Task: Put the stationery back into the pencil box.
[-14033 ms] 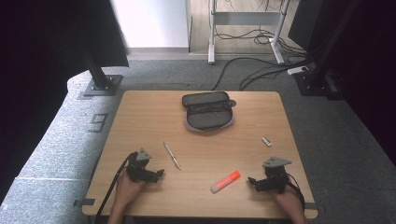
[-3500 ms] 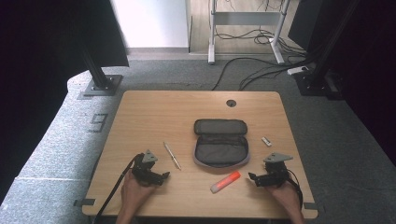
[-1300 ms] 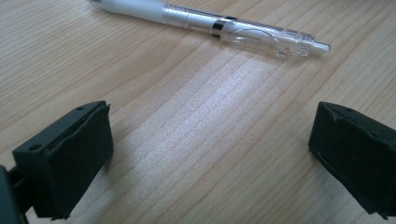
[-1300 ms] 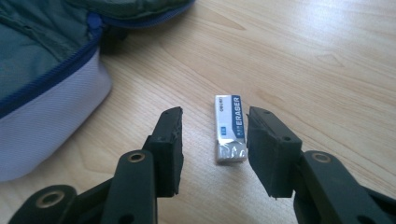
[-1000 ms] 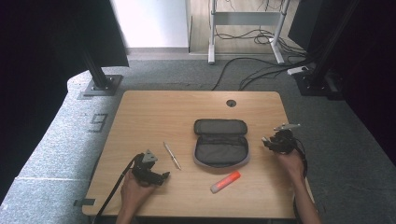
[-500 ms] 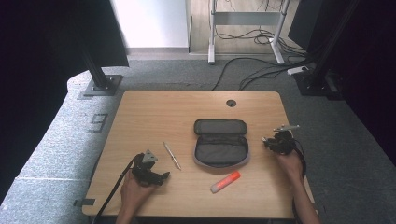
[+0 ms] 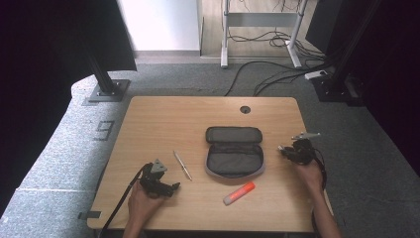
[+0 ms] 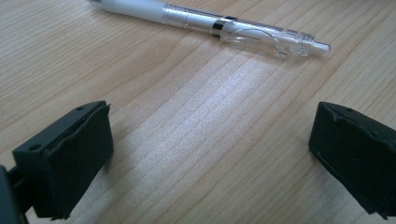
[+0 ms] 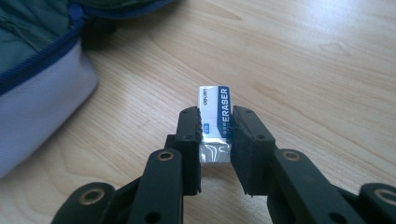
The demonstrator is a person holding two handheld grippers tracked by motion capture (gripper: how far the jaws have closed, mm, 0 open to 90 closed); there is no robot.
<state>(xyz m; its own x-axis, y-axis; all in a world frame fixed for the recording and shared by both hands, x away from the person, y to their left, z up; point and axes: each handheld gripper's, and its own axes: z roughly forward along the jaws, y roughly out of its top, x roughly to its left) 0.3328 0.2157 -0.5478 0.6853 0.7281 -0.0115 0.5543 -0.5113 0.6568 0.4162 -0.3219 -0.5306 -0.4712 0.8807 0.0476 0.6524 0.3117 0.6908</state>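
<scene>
At the three o'clock edge of the light wooden table (image 7: 163,119), the right gripper (image 9: 216,133) has its two black jaws pressed against the sides of a small white eraser in a blue-and-white paper sleeve (image 9: 214,114), which sits on the wood; the jaws have just been closing on it. From above, that right gripper (image 7: 283,148) points toward nine o'clock, at the open grey fabric pencil case with a blue zip edge (image 7: 234,151), which lies near the table's middle, its flap folded back toward twelve o'clock. At about five o'clock from the case, close by, lies an orange highlighter with a white cap (image 7: 238,193). Down at seven o'clock the left gripper (image 7: 174,187) rests on the table, its jaws spread wide with bare wood between them. A white and clear plastic ballpoint pen (image 8: 210,25) lies just ahead of those jaws, apart from them, and at nine o'clock from the case.
</scene>
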